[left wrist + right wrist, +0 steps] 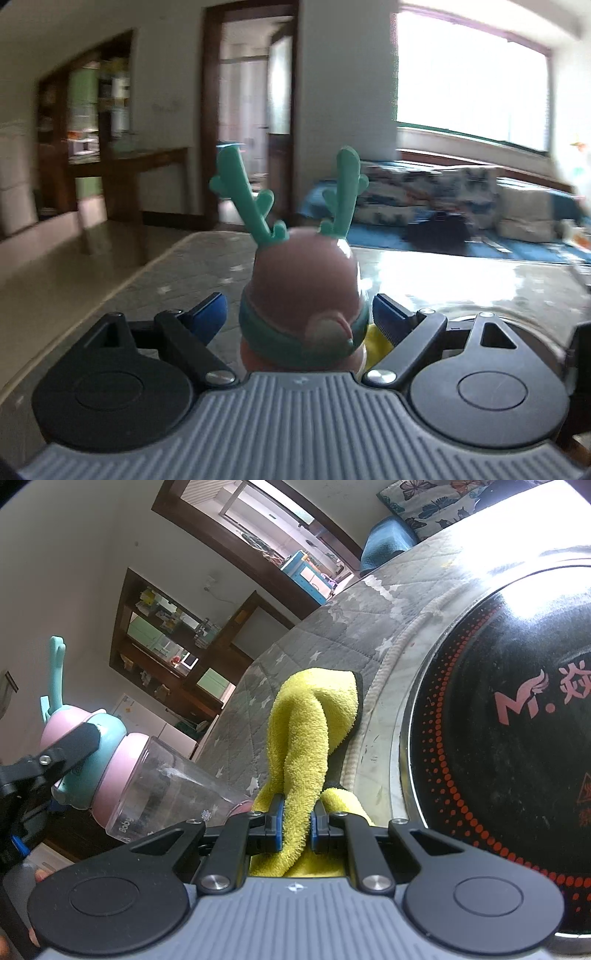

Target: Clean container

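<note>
The left claw [299,314] stands open around the bottle's pink cap [303,280] — its blue pads [388,314] sit either side of the cap with a visible gap on each side, so nothing is pressed. The cap carries two teal antlers [343,192] and a teal band [295,339] around its lower edge, with a small rounded ear on the near side. The left wrist view is blurred, and a scrap of yellow shows just behind the right pad.

In the right wrist view the bottle [162,794] lies tilted, its clear body angled down toward the table [314,642], cap end raised at the left where a black finger of the left claw crosses the cap. Whether the body touches the table I cannot tell. The word "Baby" is printed near its lower end.

The right claw [297,827] is clamped tight on a yellow terry cloth [310,731]; the cloth rises in a thick fold from between the blue pads and drapes forward onto the table's grey quilted cover with white stars. Just to the right of the cloth lies a round black induction cooktop [517,738] with a ring of red dots and a metal rim, set into the table. The bottle's lower end lies just beside the cloth, left of the right claw.
</note>
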Tool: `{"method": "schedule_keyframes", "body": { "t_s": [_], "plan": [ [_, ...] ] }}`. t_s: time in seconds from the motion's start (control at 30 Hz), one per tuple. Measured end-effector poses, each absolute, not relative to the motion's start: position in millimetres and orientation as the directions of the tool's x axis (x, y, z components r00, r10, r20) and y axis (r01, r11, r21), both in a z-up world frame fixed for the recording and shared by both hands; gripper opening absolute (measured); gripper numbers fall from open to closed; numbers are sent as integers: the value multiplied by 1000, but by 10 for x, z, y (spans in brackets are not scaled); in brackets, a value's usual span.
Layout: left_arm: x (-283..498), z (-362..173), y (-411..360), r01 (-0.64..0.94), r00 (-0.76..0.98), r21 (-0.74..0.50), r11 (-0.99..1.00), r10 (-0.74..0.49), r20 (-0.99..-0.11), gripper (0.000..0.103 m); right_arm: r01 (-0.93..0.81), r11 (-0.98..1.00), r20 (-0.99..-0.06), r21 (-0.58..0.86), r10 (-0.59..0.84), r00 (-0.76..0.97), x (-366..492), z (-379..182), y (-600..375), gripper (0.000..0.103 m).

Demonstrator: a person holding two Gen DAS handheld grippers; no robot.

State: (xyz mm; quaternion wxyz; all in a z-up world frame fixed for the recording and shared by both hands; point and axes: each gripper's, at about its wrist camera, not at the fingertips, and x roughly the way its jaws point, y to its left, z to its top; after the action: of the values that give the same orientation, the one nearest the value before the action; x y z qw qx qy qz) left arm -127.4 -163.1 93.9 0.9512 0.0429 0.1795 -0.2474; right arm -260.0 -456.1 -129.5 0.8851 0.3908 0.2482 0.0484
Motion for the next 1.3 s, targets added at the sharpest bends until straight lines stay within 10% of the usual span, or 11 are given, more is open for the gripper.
{"method": "schedule_keyframes", "body": {
  "t_s": [0.67,1.3],
  "plan": [
    [-1323,825,-2272,135,939,-6,991,-130,-317,86,88,674,-378,733,297,877,-2580,-1349,-4610,12],
    [-1160,830,-1707,506,796,-15,863,-473,-377,74,106,683,-392,723,279,877,-2590,-1321,-4568,12]
  ]
}}
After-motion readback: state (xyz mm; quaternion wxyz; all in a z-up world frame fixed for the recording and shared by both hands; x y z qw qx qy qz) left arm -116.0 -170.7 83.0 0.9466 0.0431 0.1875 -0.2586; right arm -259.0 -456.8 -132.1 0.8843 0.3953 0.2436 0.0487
